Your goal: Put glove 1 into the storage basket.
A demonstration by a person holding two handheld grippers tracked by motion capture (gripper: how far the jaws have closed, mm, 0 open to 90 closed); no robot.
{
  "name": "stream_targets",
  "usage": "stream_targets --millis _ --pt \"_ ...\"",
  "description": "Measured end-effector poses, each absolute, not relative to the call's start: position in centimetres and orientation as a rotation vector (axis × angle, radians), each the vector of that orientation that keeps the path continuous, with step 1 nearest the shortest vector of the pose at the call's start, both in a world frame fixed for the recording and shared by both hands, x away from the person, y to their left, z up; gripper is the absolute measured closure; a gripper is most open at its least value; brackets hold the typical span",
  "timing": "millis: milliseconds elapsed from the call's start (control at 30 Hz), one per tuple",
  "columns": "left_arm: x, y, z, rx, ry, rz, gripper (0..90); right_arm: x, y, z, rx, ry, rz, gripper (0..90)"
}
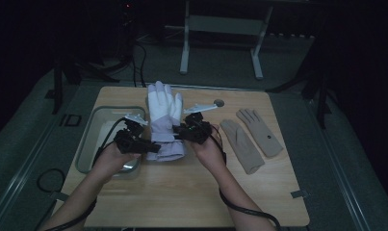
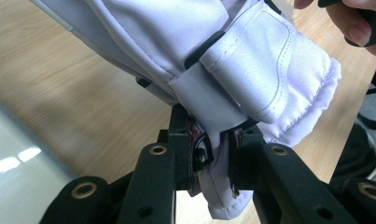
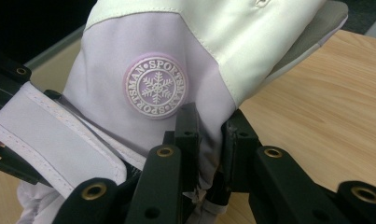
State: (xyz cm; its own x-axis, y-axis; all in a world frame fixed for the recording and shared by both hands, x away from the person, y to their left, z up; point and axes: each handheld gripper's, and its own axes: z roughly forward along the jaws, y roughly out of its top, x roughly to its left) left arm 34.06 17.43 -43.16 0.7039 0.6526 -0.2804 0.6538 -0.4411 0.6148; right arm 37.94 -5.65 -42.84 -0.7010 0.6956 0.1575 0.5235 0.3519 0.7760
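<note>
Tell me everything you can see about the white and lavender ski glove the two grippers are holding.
The ski glove is padded, of smooth fabric: white fingers and back, lavender cuff with a strap and a gathered hem. A round badge reads SPORTSMAN around a snowflake. It sits at mid-table, fingers pointing away from the person. The left gripper and the right gripper each pinch cuff fabric from opposite sides. Whether it rests on the table or is lifted is unclear.

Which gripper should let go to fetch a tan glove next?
Right, probably. Both the left gripper and right gripper are shut on the ski glove cuff, but the tan gloves lie on the right gripper's side; the left sits by the metal tray.
</note>
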Motion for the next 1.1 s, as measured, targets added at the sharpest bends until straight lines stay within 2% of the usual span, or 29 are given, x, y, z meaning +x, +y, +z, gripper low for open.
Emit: stream_targets --millis 533,867,1100 --pt "33.1 25.4 -41.5 2.26 1.104 0.043 75.3 38.1 3.3 -43.0 1.085 2.443 1.356 78.4" --pt "33.3 30.5 -42.8 2.339 1.142 0.003 75.0 38.2 9.2 -45.3 1.113 2.504 1.353 78.4" --pt "33.7 31.6 -44.8 2.358 1.138 -0.041 74.8 38.1 10.7 -47.0 1.161 2.52 1.318 78.4"
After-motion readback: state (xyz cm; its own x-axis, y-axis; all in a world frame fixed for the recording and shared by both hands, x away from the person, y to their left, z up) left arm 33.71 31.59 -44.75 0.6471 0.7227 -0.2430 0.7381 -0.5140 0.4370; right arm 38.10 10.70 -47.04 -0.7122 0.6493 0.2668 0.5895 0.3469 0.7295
